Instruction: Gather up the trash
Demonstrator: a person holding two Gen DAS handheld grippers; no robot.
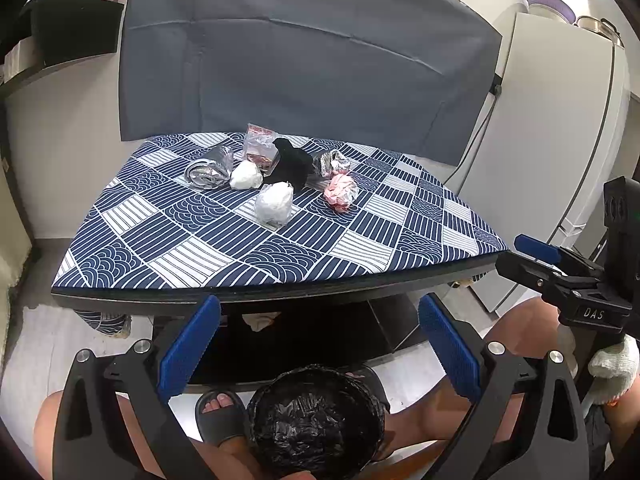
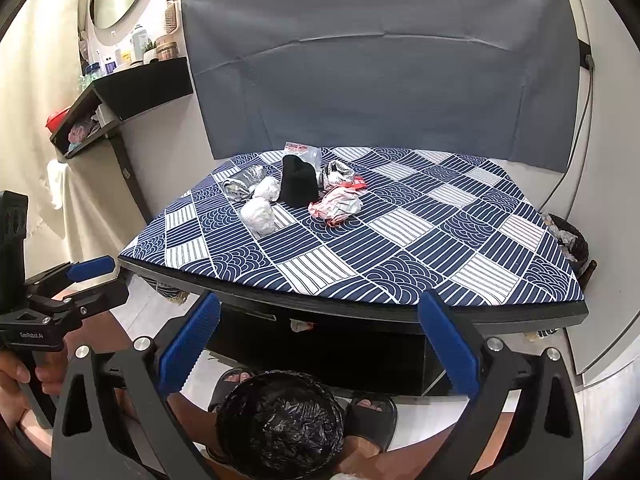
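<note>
Trash is untouched so far: both the left claw (image 1: 318, 350) and right claw (image 2: 318, 346) hang spread and empty over the lined bin (image 1: 316, 416), so next comes a reach toward 12 o'clock for the nearest white wad (image 1: 275, 204) on the bench (image 1: 224, 252).

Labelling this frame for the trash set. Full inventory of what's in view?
table: 1, blue-white patterned cloth, centre
white wads: 2, white, left of the pile
foil wrappers: 2, silver, one at each end of the pile
pink wrapper: 1, pink-white, right front of the pile
clear bag: 1, clear with red print, back of the pile
black cloth: 1, black, upright mid-pile
bin: 1, black liner, on the floor by the feet
second bin: 1, dark, beyond the table's right edge
backdrop: 1, grey, on the wall
left gripper: open, blue pads
right gripper: open, blue pads
feet: 2, black slides
</note>
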